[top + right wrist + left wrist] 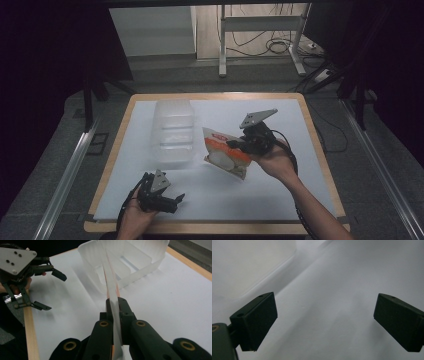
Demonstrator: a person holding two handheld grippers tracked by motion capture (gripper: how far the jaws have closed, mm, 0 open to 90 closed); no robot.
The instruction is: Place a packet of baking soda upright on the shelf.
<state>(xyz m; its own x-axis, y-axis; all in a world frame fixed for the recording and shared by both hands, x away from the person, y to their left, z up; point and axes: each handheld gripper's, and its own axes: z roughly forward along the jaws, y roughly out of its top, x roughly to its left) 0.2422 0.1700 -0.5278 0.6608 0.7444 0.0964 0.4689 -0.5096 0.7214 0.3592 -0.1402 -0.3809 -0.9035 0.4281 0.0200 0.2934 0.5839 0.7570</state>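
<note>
An orange and white snack bag (226, 152) hangs tilted above the middle of the white table top (280, 190), held by its right edge. My right gripper (236, 145) is shut on that edge. In the right gripper view the bag (110, 282) appears edge-on, rising from between the closed jaws of my right gripper (115, 302). A clear plastic container (172, 131) stands just left of the bag, seemingly empty. My left gripper (177, 202) rests low near the front edge, open and holding nothing. In its own view my left gripper (324, 320) has both jaws wide apart over the bare sheet.
The container (140, 257) lies beyond the bag in the right gripper view, with the open left gripper (47, 290) at the left by the wooden table edge (30, 325). Dark floor, cables and a stand's legs (222, 45) lie behind the table.
</note>
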